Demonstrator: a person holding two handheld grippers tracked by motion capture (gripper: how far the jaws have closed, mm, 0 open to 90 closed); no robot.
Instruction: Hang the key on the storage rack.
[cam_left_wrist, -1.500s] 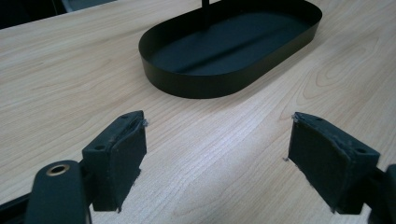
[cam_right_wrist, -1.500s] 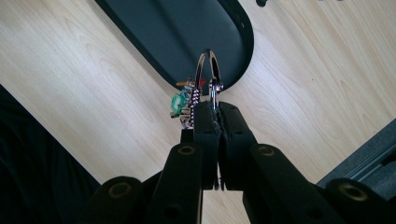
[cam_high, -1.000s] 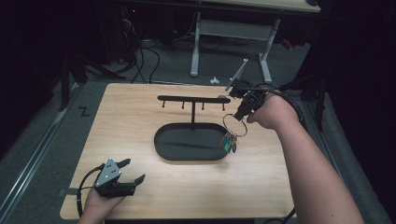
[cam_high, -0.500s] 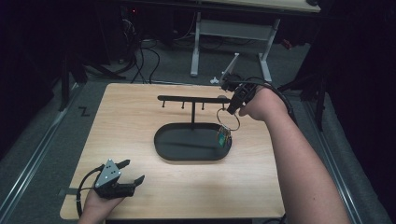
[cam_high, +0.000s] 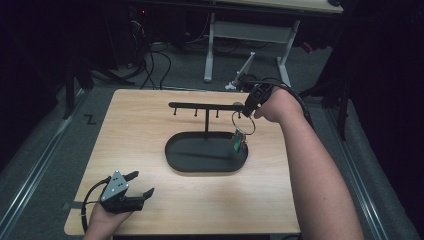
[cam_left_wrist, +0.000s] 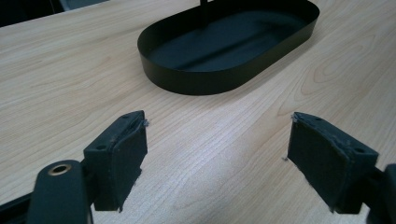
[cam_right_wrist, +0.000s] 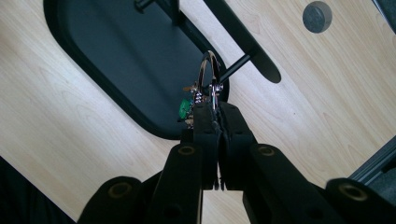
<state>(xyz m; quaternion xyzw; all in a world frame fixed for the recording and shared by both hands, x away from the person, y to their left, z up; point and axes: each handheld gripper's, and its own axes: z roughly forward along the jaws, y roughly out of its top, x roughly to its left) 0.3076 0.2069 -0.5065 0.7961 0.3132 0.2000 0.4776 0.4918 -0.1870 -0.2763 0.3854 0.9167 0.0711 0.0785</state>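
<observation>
With the right tongs (cam_right_wrist: 215, 122) pinched on the key ring (cam_right_wrist: 208, 77) beside the rack's (cam_high: 205, 106) end and the left tongs (cam_left_wrist: 224, 154) idle and wide, the ring could miss a hook and drop into the tray (cam_high: 175, 159).

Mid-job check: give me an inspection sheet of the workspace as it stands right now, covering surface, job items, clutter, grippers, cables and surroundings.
Surface: light wooden table, bare around the stand.
Job's things: key ring with keys hanging below it, held beside the right end of the hook bar; black oval tray under the bar holds nothing.
Clutter: nothing seen.
Grippers: right gripper shut on the key ring; left gripper open, holding nothing, at the table's near-left corner.
Cables: one loops from the left gripper; more lie on the floor behind.
Surroundings: dark room, white desk legs beyond the table.
</observation>
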